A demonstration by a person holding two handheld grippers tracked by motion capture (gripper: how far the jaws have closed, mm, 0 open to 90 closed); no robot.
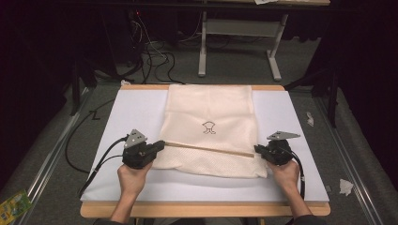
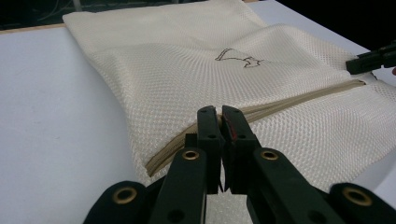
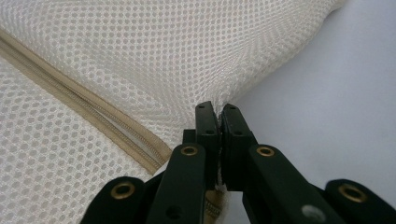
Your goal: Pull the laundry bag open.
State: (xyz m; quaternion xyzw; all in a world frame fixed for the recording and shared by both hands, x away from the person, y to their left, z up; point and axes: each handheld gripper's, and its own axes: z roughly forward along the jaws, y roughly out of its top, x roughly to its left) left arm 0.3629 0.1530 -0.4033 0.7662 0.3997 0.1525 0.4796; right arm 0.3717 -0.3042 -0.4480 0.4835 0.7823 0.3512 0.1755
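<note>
A: So where are we today?

B: Looks like a lab or recording room. Dark curtains ring the space, grey carpet [image 1: 234,65] underfoot, and a tangle of black cables [image 1: 155,58] runs along the floor at the back.

A: Any furniture?

B: A grey-framed desk [image 1: 239,28] stands behind, and up front a wooden table [image 1: 202,210] topped with a plain white board [image 1: 131,108]. Metal rails [image 1: 51,154] run along the floor beside it. A test bench, not a home

Bright tabletop, dark surroundings, soft focus.
</note>
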